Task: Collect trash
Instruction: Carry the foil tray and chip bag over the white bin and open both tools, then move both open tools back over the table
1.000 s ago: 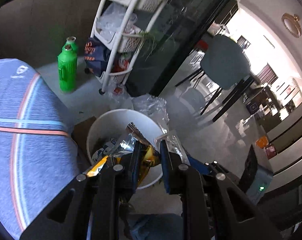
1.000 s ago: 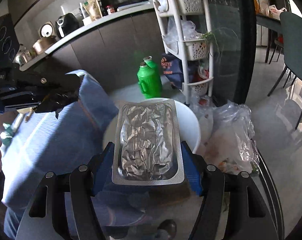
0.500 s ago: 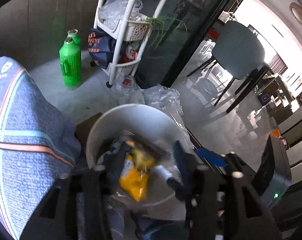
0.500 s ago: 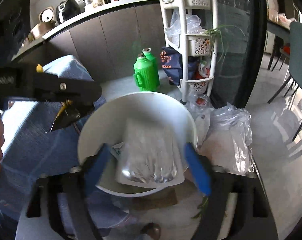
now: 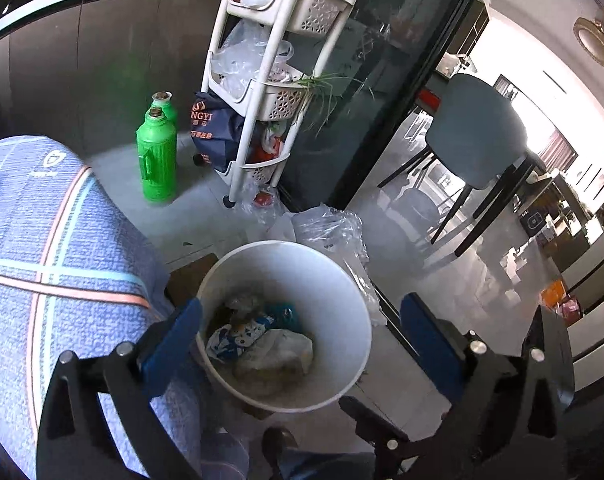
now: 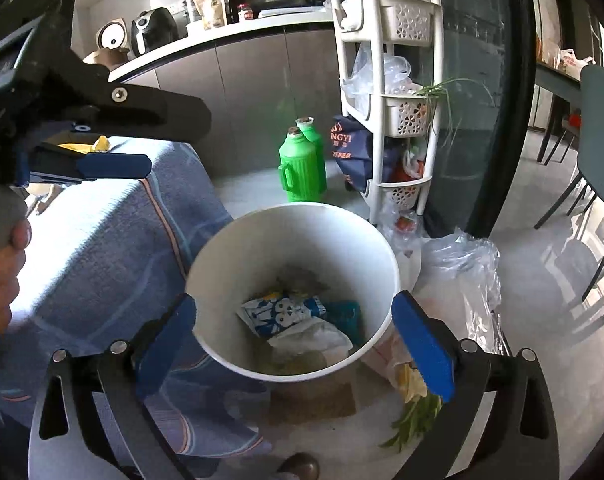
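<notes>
left gripper [image 5: 302, 344]: jaws opening wide, nothing between them, over the bin
right gripper [image 6: 294, 336]: same deal, opening, empty
bin [image 6: 230, 248]: white, wrappers [image 6: 282, 314] lying at the bottom
far: green bottles [image 6: 302, 168], white rack [image 6: 389, 92]

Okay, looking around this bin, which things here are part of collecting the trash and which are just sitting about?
Part of the job:
- white bin
- wrappers inside it
- left gripper, jaws opening, nothing between them
- right gripper, jaws opening, nothing between them
- vegetable scraps on the floor, probably

Just lying about:
- green flasks
- white shelf rack
- grey chair
</notes>
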